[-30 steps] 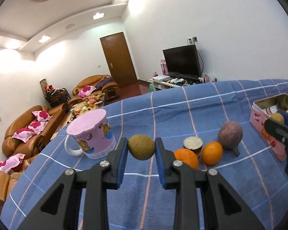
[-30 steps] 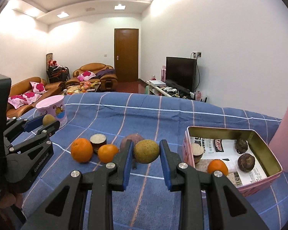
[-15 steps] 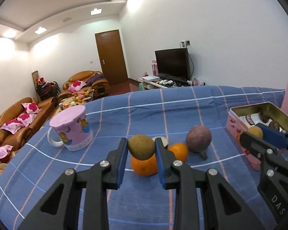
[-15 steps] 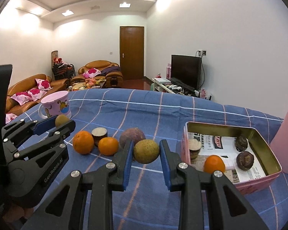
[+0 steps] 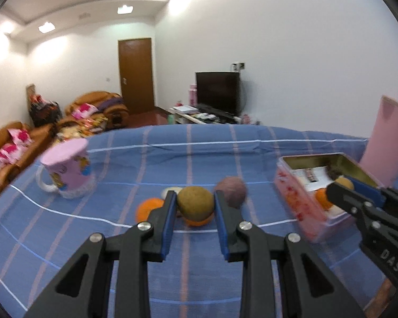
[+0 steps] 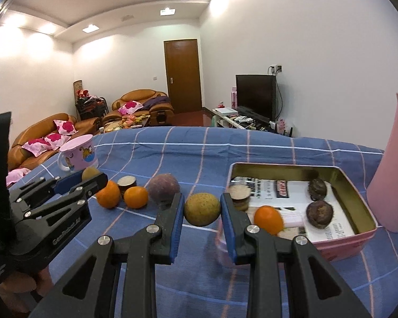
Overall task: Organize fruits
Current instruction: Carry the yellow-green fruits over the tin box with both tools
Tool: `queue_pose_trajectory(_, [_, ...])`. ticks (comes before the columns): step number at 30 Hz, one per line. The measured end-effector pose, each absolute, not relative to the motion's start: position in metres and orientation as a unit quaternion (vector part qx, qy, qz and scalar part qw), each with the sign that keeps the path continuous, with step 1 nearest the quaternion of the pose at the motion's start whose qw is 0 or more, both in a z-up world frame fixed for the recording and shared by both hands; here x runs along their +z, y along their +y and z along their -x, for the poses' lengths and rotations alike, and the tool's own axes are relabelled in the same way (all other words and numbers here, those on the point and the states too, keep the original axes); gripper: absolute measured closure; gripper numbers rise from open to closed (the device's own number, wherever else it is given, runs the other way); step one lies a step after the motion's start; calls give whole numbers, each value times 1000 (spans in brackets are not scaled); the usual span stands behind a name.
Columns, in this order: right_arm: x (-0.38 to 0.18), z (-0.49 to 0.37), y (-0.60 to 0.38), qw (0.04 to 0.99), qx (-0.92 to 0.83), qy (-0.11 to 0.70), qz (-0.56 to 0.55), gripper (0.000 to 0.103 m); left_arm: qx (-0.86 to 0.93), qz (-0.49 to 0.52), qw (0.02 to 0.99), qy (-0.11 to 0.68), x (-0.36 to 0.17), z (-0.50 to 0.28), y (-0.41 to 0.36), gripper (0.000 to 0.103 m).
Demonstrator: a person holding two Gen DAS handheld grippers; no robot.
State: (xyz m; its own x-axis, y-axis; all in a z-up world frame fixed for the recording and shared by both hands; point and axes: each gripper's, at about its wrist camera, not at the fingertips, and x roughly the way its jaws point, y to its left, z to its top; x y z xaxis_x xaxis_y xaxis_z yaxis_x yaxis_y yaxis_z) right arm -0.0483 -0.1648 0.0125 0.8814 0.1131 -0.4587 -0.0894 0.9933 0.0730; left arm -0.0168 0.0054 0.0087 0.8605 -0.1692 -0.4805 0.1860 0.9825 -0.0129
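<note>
Fruits lie on a blue checked cloth (image 6: pixel 199 143) and in a pink tin (image 6: pixel 342 243) with a gold lining; each gripper carries one more; the left gripper (image 5: pixel 195 206) is clamped on a brown-green round fruit (image 5: pixel 195 202), and the right gripper (image 6: pixel 202 210) grips a yellow-green round fruit (image 6: pixel 202 208) held just at the tin's near left corner; both held fruits are close to round, so no long axis can be told; compared with a second ago, the tin sits fuller and nearer in the left view, the pink mug (image 5: pixel 67 169) has slid toward the left edge, and the right gripper has moved from the loose fruits toward the tin; on the cloth two oranges (image 6: pixel 108 194), a purple fruit (image 6: pixel 164 187) and a cut piece (image 6: pixel 127 181) stand close together; inside the tin lie an orange (image 6: pixel 268 219), two dark wrinkled fruits (image 6: pixel 319 213) and printed paper, its text too small to read; the right gripper's side reads "DAS"; the left's lettering is blurred
</note>
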Motion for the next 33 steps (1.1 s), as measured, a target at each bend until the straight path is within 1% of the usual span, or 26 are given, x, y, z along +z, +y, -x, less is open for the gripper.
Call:
queue_pose_trajectory(4, [17,52,-178,972,45,228,-28,73,-118,11,961,248,11,20,-2,73])
queue_pose_trajectory(12, [27,63,-217,976,52,203,-59,73,-131,-1,961,245,9,22,-33,73])
queue_pose_trajectory(22, [35,69,-255,981,17,183,-63,73,-223,42,951,211,27,35,-56,73])
queue_pose_trajectory(27, [37,69,-277,983,-22,176,-48,74,-230,22,949,216,27,30,-84,73])
queue_pose_trajectory(33, [34,67,-315,981,-78,173,-37,73,-240,-9,944,228,27,21,-134,73])
